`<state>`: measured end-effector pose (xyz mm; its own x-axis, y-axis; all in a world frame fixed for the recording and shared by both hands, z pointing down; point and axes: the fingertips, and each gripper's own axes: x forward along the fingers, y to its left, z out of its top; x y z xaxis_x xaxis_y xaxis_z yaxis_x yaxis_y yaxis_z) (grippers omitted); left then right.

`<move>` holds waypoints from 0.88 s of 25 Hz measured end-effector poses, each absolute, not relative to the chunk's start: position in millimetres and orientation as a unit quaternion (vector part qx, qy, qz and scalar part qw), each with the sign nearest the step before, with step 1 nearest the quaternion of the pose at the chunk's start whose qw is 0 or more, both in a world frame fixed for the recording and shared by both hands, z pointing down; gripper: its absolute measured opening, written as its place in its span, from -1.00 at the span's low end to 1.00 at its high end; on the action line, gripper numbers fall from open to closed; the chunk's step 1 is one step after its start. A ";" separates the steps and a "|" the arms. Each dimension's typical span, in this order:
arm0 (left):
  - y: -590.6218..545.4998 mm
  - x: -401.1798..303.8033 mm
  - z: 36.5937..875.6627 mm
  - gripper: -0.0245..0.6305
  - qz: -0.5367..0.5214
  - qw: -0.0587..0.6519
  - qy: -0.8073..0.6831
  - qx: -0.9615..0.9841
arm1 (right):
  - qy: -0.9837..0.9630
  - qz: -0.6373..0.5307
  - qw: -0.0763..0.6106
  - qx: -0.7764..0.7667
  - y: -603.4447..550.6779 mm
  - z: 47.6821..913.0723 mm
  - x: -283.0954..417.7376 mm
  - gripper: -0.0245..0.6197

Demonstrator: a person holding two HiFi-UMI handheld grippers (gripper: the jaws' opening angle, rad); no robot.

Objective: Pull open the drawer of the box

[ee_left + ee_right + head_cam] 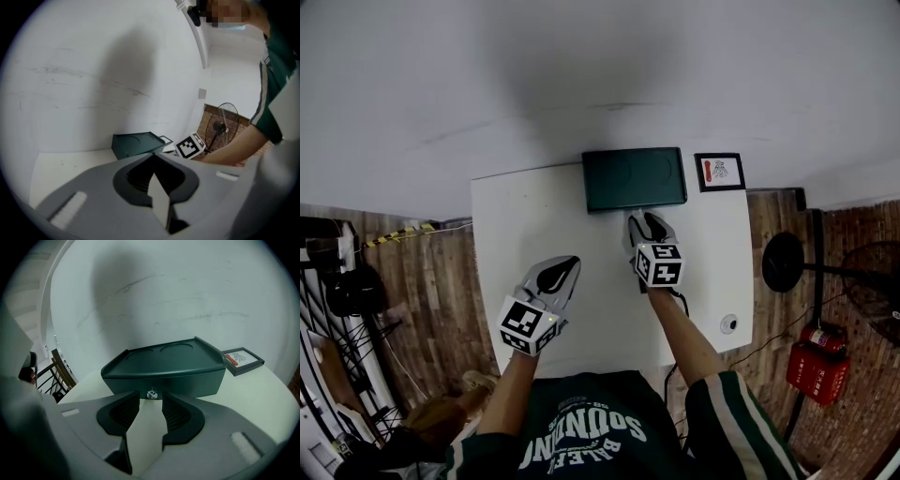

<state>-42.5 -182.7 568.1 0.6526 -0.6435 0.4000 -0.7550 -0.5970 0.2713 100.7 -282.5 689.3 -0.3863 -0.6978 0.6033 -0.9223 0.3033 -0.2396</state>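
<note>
At box (164, 364) front, centre parted jaws of R gripper (151, 398) on drawer knob (152, 393), clamp squarely, pull straight; keep L gripper (154, 164), jaws together, clear.

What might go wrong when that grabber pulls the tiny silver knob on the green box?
The small silver knob sits just at the tips of the open jaws of the right gripper, so they might slip off it.
The shut left gripper is away from the dark green box, so the whole box might slide across the white table instead of its drawer opening.
</note>
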 end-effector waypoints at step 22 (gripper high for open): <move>-164.6 -68.8 575.4 -0.77 0.139 0.224 -0.412 0.872 | -0.756 0.314 0.206 0.536 -285.2 704.1 100.7 -0.71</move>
